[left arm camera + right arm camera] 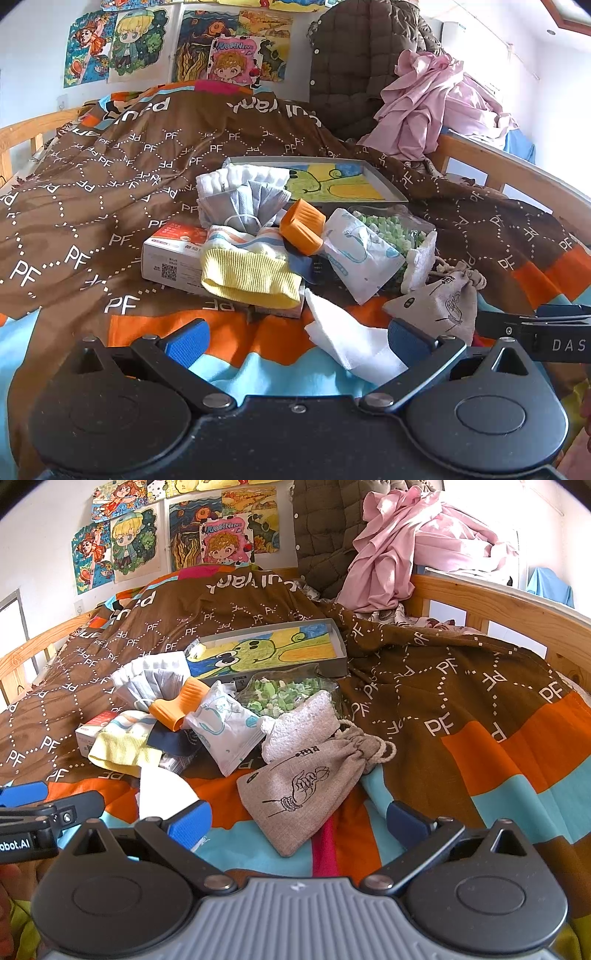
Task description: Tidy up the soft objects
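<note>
A heap of soft items lies on the brown blanket (110, 177): a yellow knit cloth (251, 277), grey face masks (243, 203), a white printed pouch (362, 254), a white tissue (347, 339) and a linen drawstring bag (310, 794). My left gripper (295, 341) is open just short of the heap, and the tissue lies between its fingers. My right gripper (301, 818) is open too, with the near end of the linen bag between its blue pads. Neither holds anything.
An orange plastic cap (303, 225), a white medicine box (173, 254), a bag of green pieces (280, 694) and a grey tray with a drawing (280, 646) share the heap. Pink clothes (406, 546) and a quilted coat (354, 55) pile at the bed's wooden rail (498, 605).
</note>
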`<state>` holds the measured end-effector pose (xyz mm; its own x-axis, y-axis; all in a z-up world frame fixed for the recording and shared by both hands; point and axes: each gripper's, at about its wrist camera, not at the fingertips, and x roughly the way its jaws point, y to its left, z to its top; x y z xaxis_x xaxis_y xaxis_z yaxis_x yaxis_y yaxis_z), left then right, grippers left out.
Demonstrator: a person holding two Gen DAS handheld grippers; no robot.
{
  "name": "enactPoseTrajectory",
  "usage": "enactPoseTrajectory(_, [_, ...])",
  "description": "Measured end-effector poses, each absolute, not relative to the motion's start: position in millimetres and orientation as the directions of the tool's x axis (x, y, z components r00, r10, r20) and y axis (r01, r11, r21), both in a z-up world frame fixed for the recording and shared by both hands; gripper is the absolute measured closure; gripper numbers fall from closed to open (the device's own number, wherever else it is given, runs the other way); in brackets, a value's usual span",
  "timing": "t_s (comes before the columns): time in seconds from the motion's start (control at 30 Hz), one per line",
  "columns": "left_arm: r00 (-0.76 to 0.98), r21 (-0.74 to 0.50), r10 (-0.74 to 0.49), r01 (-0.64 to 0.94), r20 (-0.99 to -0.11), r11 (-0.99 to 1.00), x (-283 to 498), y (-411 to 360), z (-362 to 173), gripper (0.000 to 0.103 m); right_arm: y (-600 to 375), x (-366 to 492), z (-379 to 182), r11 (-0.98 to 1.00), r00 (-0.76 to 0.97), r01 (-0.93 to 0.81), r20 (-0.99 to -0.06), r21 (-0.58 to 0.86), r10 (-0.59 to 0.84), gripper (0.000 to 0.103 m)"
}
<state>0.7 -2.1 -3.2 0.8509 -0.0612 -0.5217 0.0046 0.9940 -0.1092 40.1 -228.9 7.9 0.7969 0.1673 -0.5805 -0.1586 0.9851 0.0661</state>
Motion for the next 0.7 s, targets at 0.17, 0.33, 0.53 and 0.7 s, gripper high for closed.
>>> enactPoseTrajectory(0.17, [0.851, -0.11, -0.061, 0.004, -0.522, 0.994, 1.1, -2.6, -3.9, 0.001, -228.9, 40.3, 7.6, 0.985, 0.797, -0.159, -0.58, 0.066, 0.168, 0.0])
enactPoseTrajectory(0.33, [0.848, -0.108, -0.058, 0.001, -0.526, 0.994, 1.8, -2.2, -4.7, 0.001, -230.5, 40.1, 8.2, 0.985, 0.797, -0.161, -0.58, 0.069, 0.171, 0.0])
enactPoseTrajectory(0.53, [0.847, -0.106, -0.063, 0.008, -0.527, 0.994, 2.7, -2.4, -4.3, 0.001, -228.9, 40.7, 7.6, 0.983, 0.797, -0.167, -0.577, 0.075, 0.179, 0.0])
enactPoseTrajectory(0.7, [0.843, -0.103, -0.069, 0.016, -0.533, 0.995, 3.7, -3.1, -4.2, 0.001, -229.5, 40.1, 6.7, 0.984, 0.797, -0.162, -0.577, 0.079, 0.178, 0.0])
